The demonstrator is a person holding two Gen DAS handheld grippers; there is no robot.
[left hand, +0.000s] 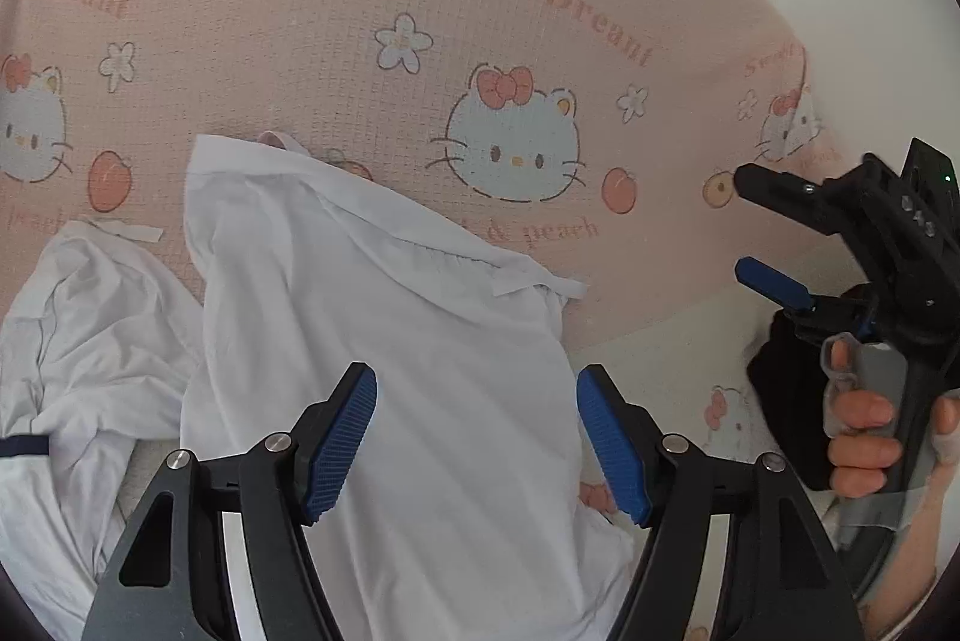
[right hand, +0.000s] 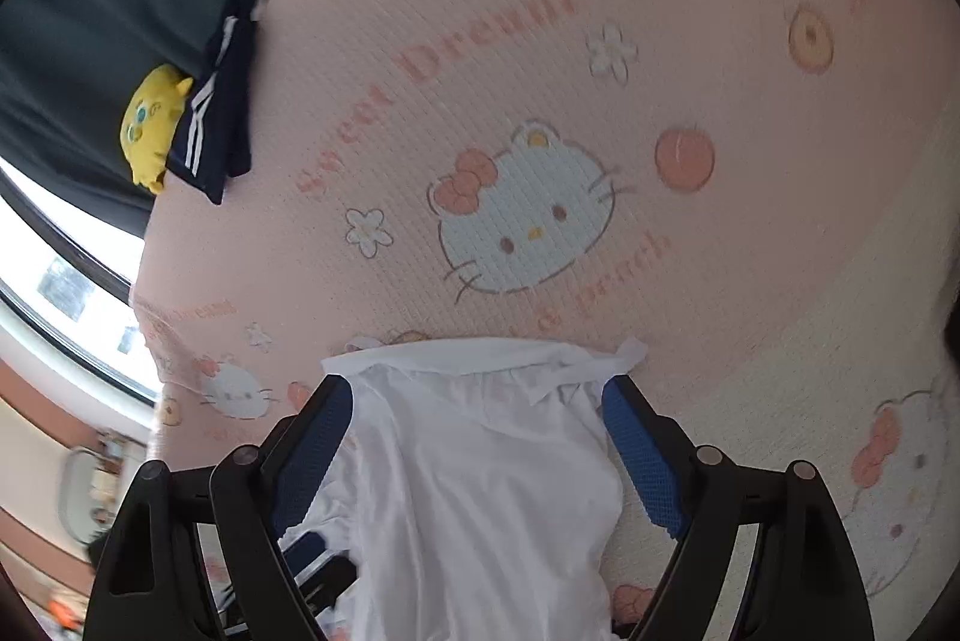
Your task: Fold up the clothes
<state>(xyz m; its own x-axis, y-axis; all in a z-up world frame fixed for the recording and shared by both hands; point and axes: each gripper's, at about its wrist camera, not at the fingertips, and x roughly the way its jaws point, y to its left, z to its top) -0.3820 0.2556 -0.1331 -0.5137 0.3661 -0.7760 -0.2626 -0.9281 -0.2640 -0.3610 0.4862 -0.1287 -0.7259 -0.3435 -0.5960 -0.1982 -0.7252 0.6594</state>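
Observation:
A white shirt (left hand: 384, 341) lies spread lengthwise on the pink cartoon-cat bedsheet (left hand: 300, 11), its collar end pointing away from me. My left gripper (left hand: 477, 383) hovers over the shirt's middle, open, its blue pads well apart and nothing pinched between them. At the right of the left wrist view a hand holds my right gripper (left hand: 744, 221), open and off to the side of the shirt. In the right wrist view the same shirt (right hand: 480, 461) lies under the open right gripper (right hand: 478, 389), with the collar edge just past the fingertips.
A second crumpled white garment with a dark band (left hand: 90, 341) lies left of the shirt. Folded navy shorts with white stripes (right hand: 216, 113) and a yellow plush toy (right hand: 150, 125) sit at the bed's far corner by a window (right hand: 72, 293). A white wall borders the bed.

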